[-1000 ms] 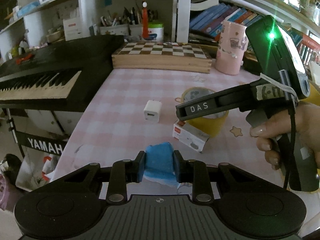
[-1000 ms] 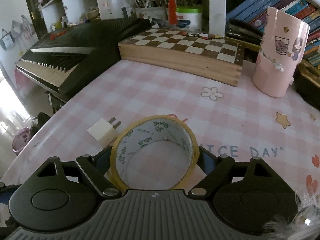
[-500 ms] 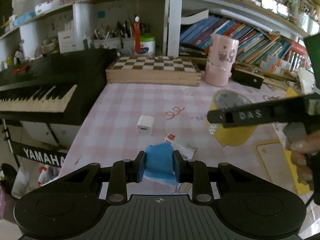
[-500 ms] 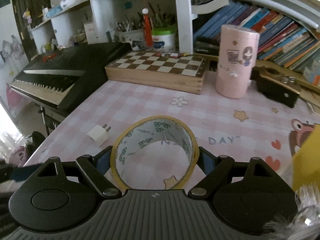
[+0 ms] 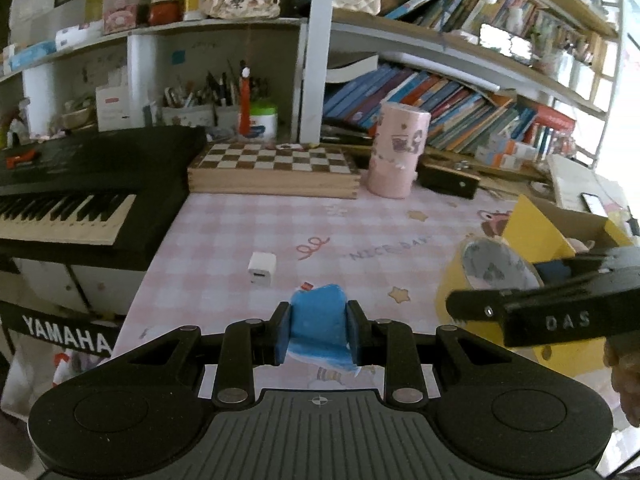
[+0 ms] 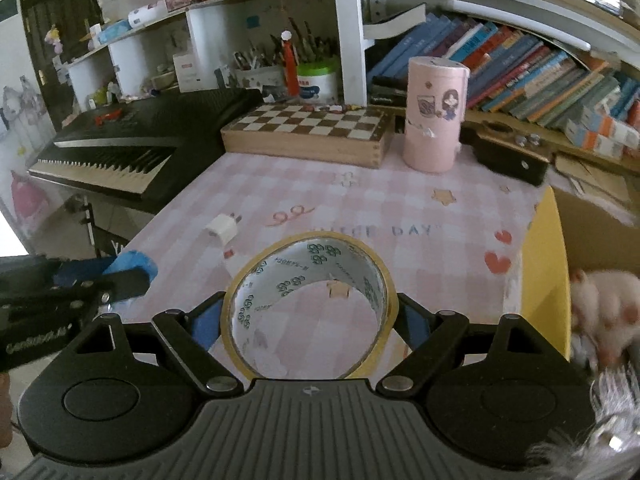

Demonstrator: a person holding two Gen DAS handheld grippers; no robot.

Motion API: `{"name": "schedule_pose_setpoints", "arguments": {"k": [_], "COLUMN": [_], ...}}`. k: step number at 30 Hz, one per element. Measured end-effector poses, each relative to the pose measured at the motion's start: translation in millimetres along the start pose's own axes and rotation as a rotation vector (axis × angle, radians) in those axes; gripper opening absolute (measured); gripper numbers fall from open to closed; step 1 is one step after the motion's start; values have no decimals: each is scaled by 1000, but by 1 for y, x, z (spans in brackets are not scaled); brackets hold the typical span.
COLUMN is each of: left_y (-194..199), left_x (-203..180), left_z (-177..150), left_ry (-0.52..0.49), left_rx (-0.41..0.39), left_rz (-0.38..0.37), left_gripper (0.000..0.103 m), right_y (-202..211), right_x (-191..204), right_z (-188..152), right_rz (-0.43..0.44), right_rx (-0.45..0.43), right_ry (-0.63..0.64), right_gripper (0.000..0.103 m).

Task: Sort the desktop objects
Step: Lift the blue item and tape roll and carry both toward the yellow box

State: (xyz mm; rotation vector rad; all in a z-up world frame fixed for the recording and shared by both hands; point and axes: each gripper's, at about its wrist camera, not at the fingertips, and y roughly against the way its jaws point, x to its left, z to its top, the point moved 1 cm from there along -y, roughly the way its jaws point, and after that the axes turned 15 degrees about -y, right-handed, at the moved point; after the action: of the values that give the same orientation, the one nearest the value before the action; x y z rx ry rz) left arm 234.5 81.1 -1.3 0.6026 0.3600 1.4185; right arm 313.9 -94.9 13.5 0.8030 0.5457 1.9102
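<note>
- Clamping a blue object (image 5: 318, 322), the left gripper (image 5: 319, 330) had its jaws nearly closed, pads pressed on both sides of it; what the blue thing was could not be told
- blue object was held up off the pink checked tablecloth (image 5: 248, 224), near the table's front-left edge
- right gripper (image 6: 310, 320) had jaws spread wide, gripping a roll of yellow tape (image 6: 310, 304) across its outer rim, blue pads touching both sides
- tape roll stood on edge in the grip, hole facing the camera, tablecloth visible through it
- tape sat just left of a yellow cardboard box (image 6: 546, 280), not inside it
- box was open, with a pink-white plush toy (image 6: 604, 304) in it, blurred
- white charger plug (image 5: 262, 269) lay loose on the cloth, apart from both grippers
- small red-and-white item (image 6: 229, 254) lay near the plug, too small to identify
- wooden chessboard box (image 6: 308, 132) and pink cylinder (image 6: 434, 116) were at the table's back edge, side by side
- black keyboard (image 5: 76, 188) was to the left of the table
</note>
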Motion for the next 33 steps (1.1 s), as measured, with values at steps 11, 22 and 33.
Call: {"name": "schedule_pose_setpoints", "arguments": {"k": [11, 22, 33], "left_y": [41, 76, 102], "left_x": [5, -1, -10], "left_z": [-26, -49, -70], "left_ry": [-26, -113, -211], "left_rx": [-1, -7, -16], "left_rz": [-78, -160, -244], "left_gripper": [27, 27, 27], "right_y": [38, 76, 102], "right_x": [24, 55, 68], "right_z": [-54, -108, -152], "right_rz": [-38, -114, -157], "right_rx": [13, -12, -29], "right_ry": [-77, -83, -193], "right_gripper": [85, 85, 85]}}
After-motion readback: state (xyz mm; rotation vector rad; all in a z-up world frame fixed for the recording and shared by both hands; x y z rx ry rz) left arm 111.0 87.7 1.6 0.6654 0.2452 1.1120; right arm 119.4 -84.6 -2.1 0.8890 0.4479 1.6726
